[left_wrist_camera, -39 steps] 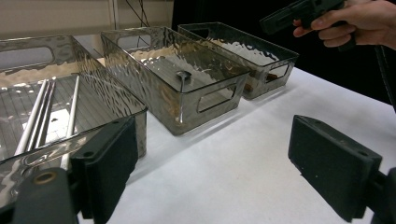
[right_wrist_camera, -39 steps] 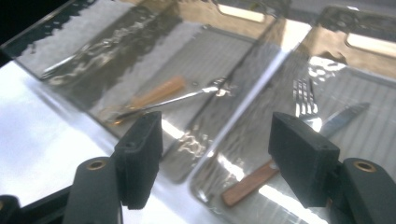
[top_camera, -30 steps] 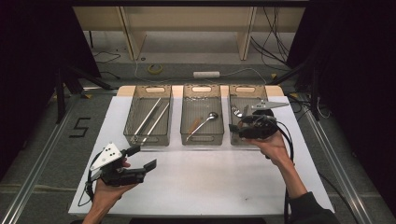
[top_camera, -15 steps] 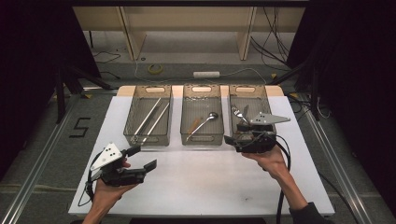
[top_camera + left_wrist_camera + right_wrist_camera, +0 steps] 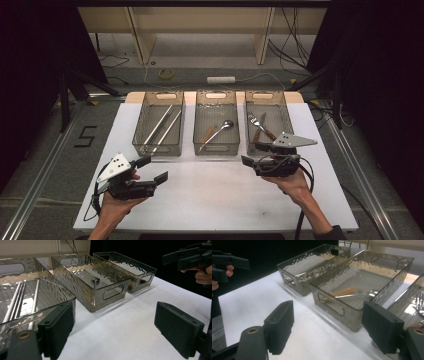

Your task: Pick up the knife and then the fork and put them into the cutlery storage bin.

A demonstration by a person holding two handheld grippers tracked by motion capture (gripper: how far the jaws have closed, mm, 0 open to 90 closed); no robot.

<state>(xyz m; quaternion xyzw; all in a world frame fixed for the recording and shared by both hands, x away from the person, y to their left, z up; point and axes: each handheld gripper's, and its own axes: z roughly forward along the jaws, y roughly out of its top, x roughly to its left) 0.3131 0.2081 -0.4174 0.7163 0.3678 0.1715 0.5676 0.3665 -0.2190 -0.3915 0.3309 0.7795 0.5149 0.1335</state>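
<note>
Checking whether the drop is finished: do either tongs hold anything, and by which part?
Nothing is held: left tongs and right tongs both stand open and empty.

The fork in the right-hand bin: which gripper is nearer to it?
Right. The right gripper hangs open just in front of the fork's bin; the left gripper, also open, sits across the table, before the chopsticks bin.

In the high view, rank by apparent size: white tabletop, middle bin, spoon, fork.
1. White tabletop.
2. Middle bin.
3. Spoon.
4. Fork, though a knife crosses its lower part, so spoon over fork is unsure.
</note>
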